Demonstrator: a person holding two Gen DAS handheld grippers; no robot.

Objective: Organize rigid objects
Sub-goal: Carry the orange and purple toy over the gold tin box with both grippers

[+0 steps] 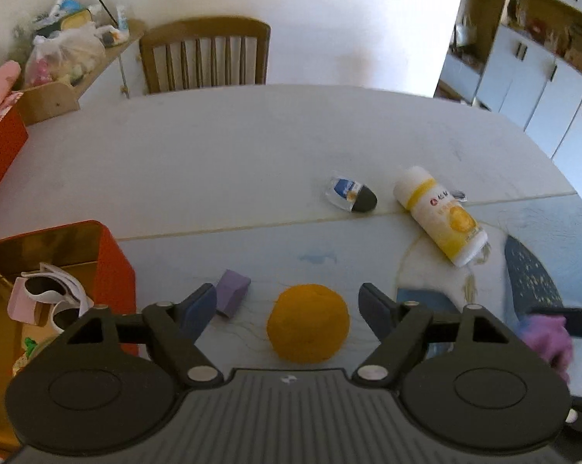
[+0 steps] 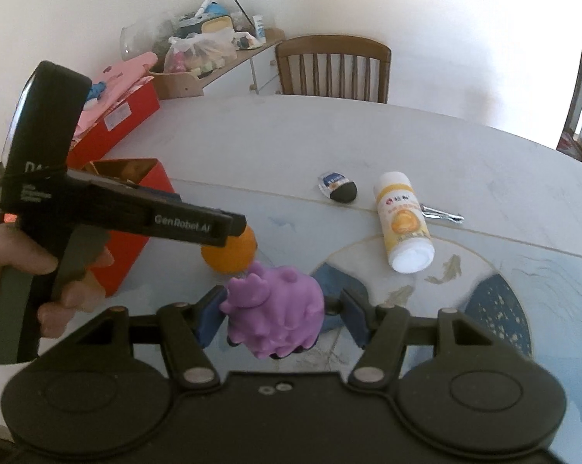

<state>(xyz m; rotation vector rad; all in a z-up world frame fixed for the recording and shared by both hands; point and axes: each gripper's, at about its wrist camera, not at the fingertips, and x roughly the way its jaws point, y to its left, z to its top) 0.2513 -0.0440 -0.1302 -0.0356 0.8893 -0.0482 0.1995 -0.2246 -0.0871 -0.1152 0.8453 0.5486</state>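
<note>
My left gripper [image 1: 287, 309] is open, its fingers on either side of an orange ball [image 1: 308, 328] on the table; it also shows in the right wrist view [image 2: 229, 253]. My right gripper [image 2: 279, 315] is shut on a purple knobbly toy [image 2: 275, 315], held above the table. A small purple block [image 1: 232, 297] lies left of the ball. A red tin box [image 1: 109, 270] with white and pink items inside stands at the left. A white-and-yellow bottle [image 1: 440, 214] and a small packet with a dark cap [image 1: 351, 195] lie further out.
A wooden chair [image 1: 206, 54] stands behind the table. A red box [image 2: 113, 123] with pink things sits at the far left, and a cluttered shelf [image 1: 78, 46] behind. A metal item [image 2: 442, 214] lies by the bottle. The left gripper's body [image 2: 109, 208] crosses the right view.
</note>
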